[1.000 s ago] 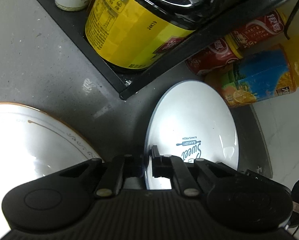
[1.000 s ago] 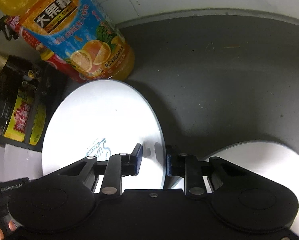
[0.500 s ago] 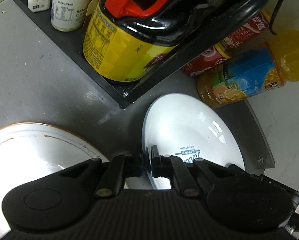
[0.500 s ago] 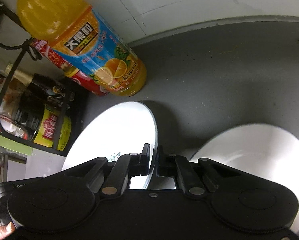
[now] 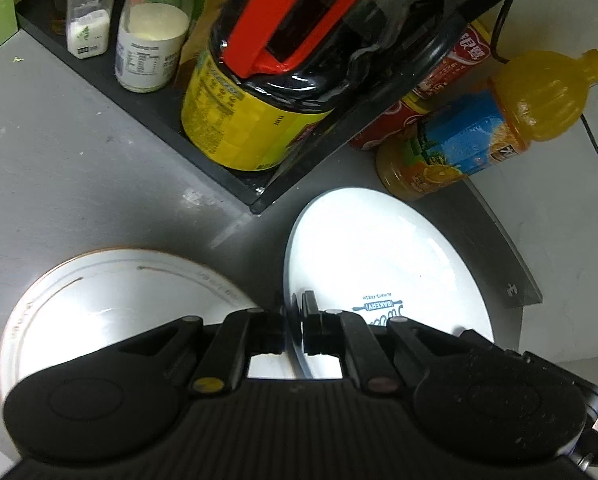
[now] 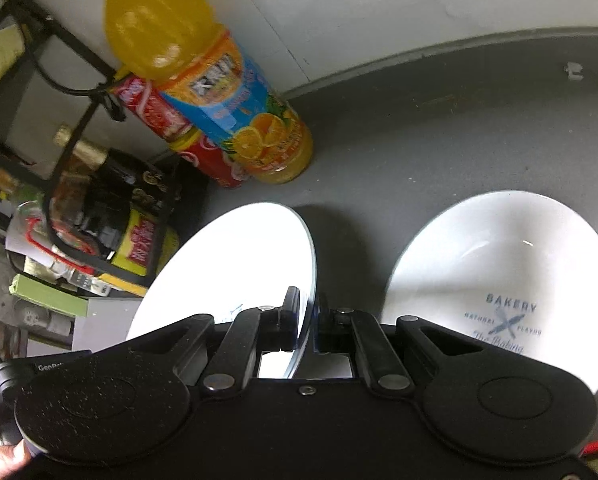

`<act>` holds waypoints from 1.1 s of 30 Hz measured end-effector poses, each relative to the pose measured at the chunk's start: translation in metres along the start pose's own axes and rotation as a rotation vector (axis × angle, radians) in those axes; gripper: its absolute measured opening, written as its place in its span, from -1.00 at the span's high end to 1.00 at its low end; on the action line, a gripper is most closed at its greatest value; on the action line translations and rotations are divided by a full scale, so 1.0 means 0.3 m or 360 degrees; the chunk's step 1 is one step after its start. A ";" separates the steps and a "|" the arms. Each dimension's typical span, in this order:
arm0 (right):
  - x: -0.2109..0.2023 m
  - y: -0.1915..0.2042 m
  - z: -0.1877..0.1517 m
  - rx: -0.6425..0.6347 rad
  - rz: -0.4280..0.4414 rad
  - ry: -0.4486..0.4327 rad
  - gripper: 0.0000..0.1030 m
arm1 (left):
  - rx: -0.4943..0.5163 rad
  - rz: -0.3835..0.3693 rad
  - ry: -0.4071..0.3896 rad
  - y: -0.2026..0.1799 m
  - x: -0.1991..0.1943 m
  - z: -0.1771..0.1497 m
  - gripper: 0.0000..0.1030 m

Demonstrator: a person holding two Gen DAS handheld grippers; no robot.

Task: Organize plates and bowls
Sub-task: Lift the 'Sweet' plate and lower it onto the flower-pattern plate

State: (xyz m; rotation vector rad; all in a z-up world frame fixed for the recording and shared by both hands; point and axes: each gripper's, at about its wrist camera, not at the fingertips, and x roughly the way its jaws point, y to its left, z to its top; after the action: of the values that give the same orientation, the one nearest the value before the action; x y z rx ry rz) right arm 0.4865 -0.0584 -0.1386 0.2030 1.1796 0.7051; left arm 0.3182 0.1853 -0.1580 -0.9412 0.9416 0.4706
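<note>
While both grippers pinch its rim, the white plate (image 5: 379,256) sits tilted between the jaws of the left gripper (image 5: 298,330) and the right gripper (image 6: 307,326); a gold-edged plate (image 5: 111,296) lies left of the left jaws; a bowl (image 6: 503,280) lies right of the right jaws; farther off stands a juice bottle (image 6: 219,96).

The white plate (image 5: 383,264) carries blue print reading "BAKERY" under smaller "ALWAYS FRESH", seen upside down in the left wrist view. The white bowl (image 6: 511,280) reads "BAKERY", "NATURAL FLAVOR" and "The Baking". The gripper body (image 6: 47,368) shows "GenRo", cut off. Bottle labels are unreadable.
</note>
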 end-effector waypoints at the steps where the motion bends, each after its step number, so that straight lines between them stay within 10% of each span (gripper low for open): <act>1: -0.007 0.010 -0.010 0.0002 0.0005 -0.0010 0.87 | 0.0011 -0.0002 -0.0002 0.007 -0.017 -0.002 0.90; 33: -0.034 0.203 -0.373 -0.0015 -0.0050 -0.0065 0.88 | 0.0080 0.0017 0.0054 0.315 -0.228 -0.141 0.88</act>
State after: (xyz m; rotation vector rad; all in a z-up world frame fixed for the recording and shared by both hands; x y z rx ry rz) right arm 0.3600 -0.0411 -0.1444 0.1896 1.1383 0.6758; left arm 0.1956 0.2030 -0.1552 -0.9016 0.9857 0.4395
